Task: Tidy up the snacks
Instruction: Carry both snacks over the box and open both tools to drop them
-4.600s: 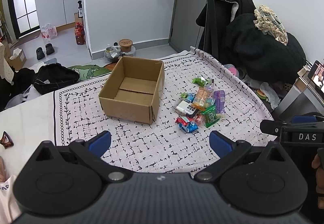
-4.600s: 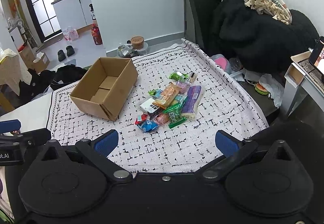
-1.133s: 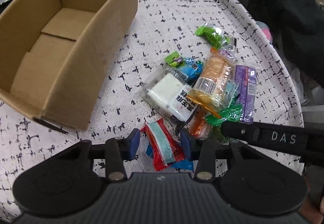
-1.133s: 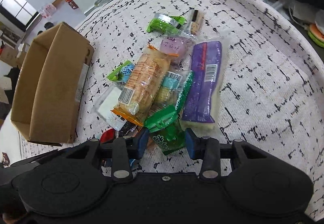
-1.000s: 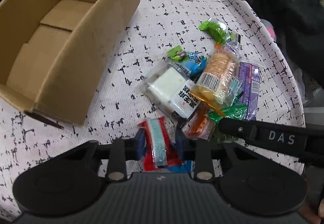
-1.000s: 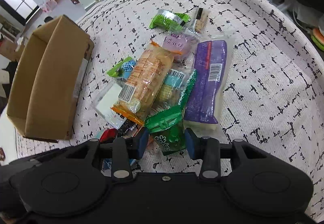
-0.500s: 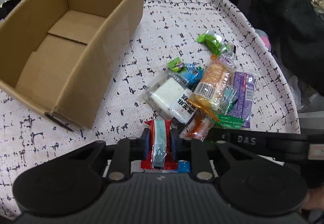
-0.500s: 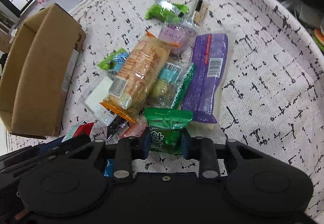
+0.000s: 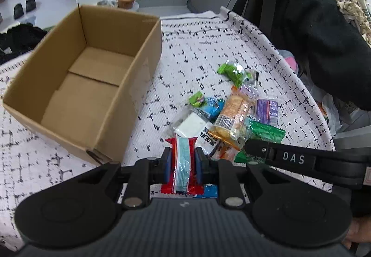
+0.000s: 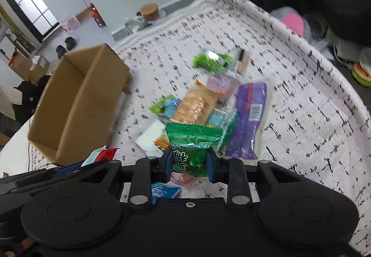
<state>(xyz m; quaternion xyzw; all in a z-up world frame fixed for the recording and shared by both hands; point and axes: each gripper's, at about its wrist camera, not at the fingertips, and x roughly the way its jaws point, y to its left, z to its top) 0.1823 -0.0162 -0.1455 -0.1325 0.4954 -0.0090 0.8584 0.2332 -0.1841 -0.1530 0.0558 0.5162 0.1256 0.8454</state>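
My left gripper (image 9: 182, 159) is shut on a red and light-blue snack packet (image 9: 182, 164), lifted just above the patterned cloth. My right gripper (image 10: 189, 161) is shut on a green snack packet (image 10: 191, 143) and holds it above the snack pile. The pile (image 9: 231, 108) holds an orange cracker pack (image 10: 197, 103), a purple pack (image 10: 249, 113), a white pack (image 9: 192, 125) and small green packets. The open, empty cardboard box (image 9: 88, 85) stands left of the pile; it also shows in the right wrist view (image 10: 76, 103).
A white cloth with black marks (image 9: 208, 48) covers the table; its rounded edge runs along the right (image 10: 324, 66). Dark clothing (image 9: 313, 13) is piled behind the far right edge. The right gripper's arm (image 9: 301, 159) crosses the left wrist view.
Both grippers closed on their packets and rose from the cloth. The red packet and the green packet are lifted, and the right view has tilted up and blurred.
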